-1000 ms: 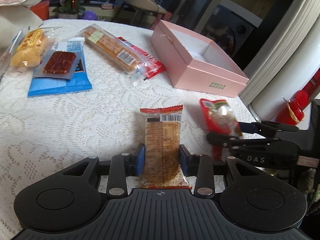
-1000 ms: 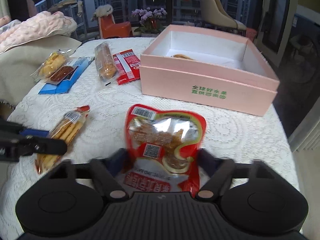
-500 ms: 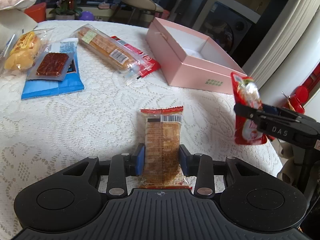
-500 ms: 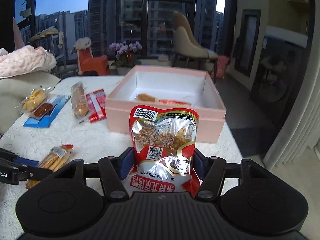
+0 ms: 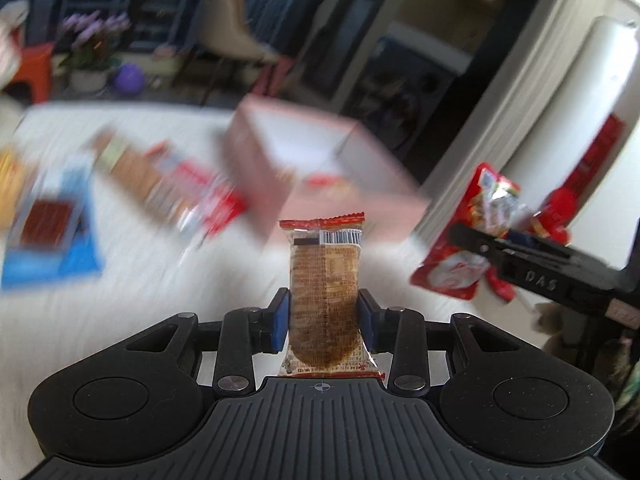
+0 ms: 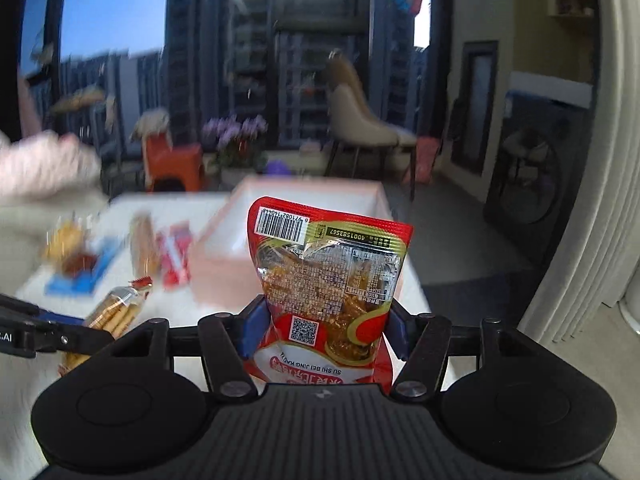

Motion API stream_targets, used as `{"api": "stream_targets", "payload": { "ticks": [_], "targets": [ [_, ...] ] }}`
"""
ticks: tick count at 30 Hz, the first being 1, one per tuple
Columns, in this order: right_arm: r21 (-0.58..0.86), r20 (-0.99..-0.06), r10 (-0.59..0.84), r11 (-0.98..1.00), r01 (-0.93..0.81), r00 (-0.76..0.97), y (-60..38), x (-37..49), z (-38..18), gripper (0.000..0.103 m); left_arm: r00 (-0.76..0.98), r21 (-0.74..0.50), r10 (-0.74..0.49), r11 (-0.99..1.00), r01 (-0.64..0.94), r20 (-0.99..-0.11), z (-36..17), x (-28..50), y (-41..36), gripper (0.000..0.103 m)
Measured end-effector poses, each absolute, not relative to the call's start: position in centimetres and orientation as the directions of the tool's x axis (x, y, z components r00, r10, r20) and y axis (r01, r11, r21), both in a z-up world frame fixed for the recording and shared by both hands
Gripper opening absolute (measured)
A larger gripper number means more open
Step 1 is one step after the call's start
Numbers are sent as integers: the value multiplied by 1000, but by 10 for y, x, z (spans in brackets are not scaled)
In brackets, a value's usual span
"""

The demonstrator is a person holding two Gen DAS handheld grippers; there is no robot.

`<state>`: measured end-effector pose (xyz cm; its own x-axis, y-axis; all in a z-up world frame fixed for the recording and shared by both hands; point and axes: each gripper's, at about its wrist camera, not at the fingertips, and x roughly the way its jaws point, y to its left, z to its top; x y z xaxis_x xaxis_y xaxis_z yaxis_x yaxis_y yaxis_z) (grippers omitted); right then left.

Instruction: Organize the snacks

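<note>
While both views blur with motion, each claw shows sharp in its own camera. Left claw (image 5: 324,322): closed on a narrow biscuit pack (image 5: 324,292), blue pads (image 5: 280,322) pressing its two long sides; the pack stands upright, its red crimped end and barcode on top, lifted clear of the white surface (image 5: 120,320). Right claw (image 6: 322,330): closed on a red snack pouch (image 6: 330,280), gripped low on both sides, barcode end uppermost, clear window showing brown pieces. The left view catches that same pouch (image 5: 472,236) pinched in the right claw (image 5: 476,240) out past the surface's right edge, tilted.

Pink box (image 5: 312,168): open, toward the far right of the surface, white inside; a packet seems to lie in it, too blurred to name. In the right view the box (image 6: 224,256) sits directly behind the pouch.

Far left of the surface: a blue packet (image 5: 56,236) with a dark brown one on top, then a long tan pack (image 5: 140,172) and a red wrapper (image 5: 212,200) beside it, all smeared.
</note>
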<state>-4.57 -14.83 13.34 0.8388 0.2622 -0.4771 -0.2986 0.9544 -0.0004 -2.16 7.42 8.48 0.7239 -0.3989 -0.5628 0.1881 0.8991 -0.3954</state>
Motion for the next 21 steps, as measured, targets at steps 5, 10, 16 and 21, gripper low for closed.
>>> {"api": "stream_targets", "payload": {
  "ticks": [5,10,16,21],
  "targets": [
    [38,-398,304,948,-316,866,-151,-3,184,60,750,-419,-455,870,259,-480,147,52,67,41],
    [106,-550,370,920,-377,749,-139,81,175,83,675,-512,-453,849,128,-583,118,153,72,41],
    [85,-601,288,951,-299,745,-146,102,131,82,718,-458,-380,884,96,-583,101,118,96,41],
    [133,-597,335,937,-322,729,-135,105,128,82,775,-269,-189,963,25,-603,106,66,116,41]
  ]
}}
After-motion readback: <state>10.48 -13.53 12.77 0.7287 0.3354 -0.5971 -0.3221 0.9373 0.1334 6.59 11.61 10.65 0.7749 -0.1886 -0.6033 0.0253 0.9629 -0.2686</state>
